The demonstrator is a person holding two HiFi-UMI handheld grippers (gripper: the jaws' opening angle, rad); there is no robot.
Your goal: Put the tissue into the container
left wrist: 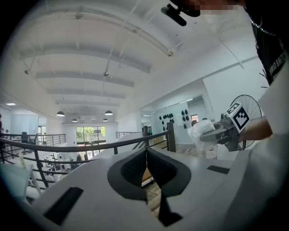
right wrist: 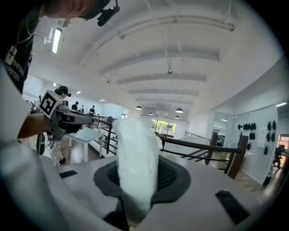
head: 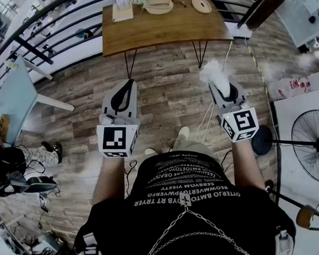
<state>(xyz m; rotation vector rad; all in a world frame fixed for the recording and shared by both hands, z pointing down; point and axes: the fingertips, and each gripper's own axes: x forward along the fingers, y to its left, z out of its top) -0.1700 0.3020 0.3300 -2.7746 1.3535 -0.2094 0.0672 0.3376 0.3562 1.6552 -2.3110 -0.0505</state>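
Well short of the bench [head: 160,32], the right hand-held gripper [right wrist: 137,180] is pinching the seemingly light, soft, tearable tissue [right wrist: 135,158] by its lower end, while the left hand-held gripper [left wrist: 145,164] is hovering closed and empty.

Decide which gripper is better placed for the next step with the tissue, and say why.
Right. The right gripper is clamped on the tissue, and the left gripper has its jaws together with nothing between them.

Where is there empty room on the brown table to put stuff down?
On the wooden table, the whole near half is bare, from the left edge to the right edge. The far edge is crowded: a paper pad, an oval tray and a round disc sit in a row.
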